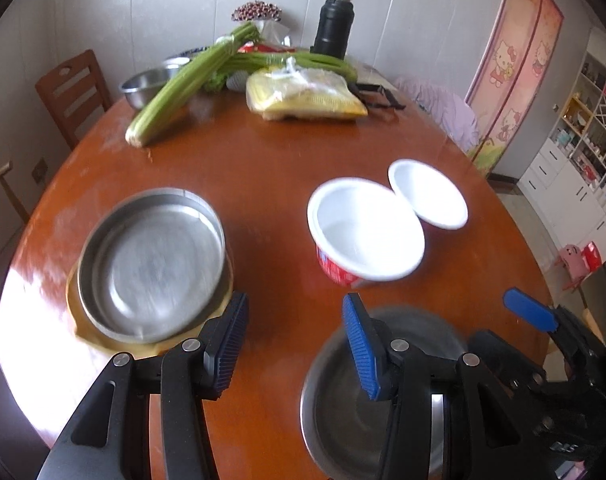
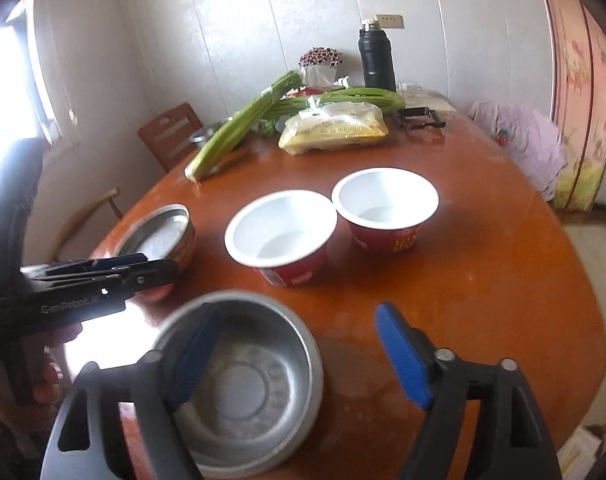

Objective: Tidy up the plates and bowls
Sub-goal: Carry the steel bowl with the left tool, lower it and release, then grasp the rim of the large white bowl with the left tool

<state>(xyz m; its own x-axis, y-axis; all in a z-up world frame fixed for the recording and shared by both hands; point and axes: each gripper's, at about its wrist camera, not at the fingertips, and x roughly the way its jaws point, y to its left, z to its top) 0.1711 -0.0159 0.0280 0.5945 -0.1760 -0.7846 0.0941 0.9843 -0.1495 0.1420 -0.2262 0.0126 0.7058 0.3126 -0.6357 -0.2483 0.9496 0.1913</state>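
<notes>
Nearest to both cameras is a steel bowl (image 2: 247,392), which stands upright on the near edge of the tabletop (image 2: 483,264), under the right gripper (image 2: 299,354). Its jaws are spread wide; the left finger hangs above the inside of the bowl and the right finger is over bare wood, so nothing is pinched. No earlier picture is given, so I judge only that the bowl now rests free on the wood.

Left gripper (image 1: 295,346) has its jaws apart too, more narrowly, with only wood between them. Just beside its left finger sits a shallow steel pan (image 1: 151,264) on a yellow mat, toward the left edge. Perhaps it is where the metal pieces are collected, but this is a guess.

Two red paper bowls (image 2: 281,236) with white insides stand side by side at the middle, rims touching. Celery (image 2: 243,128), a yellow bag (image 2: 335,128) and a black flask (image 2: 377,58) lie at the far edge, away from the work.

Only the right wrist view shows the steel bowl whole, and also the left gripper from its side. Only the left wrist view shows the flat inside of the pan and another steel bowl (image 1: 147,84) behind the celery.
</notes>
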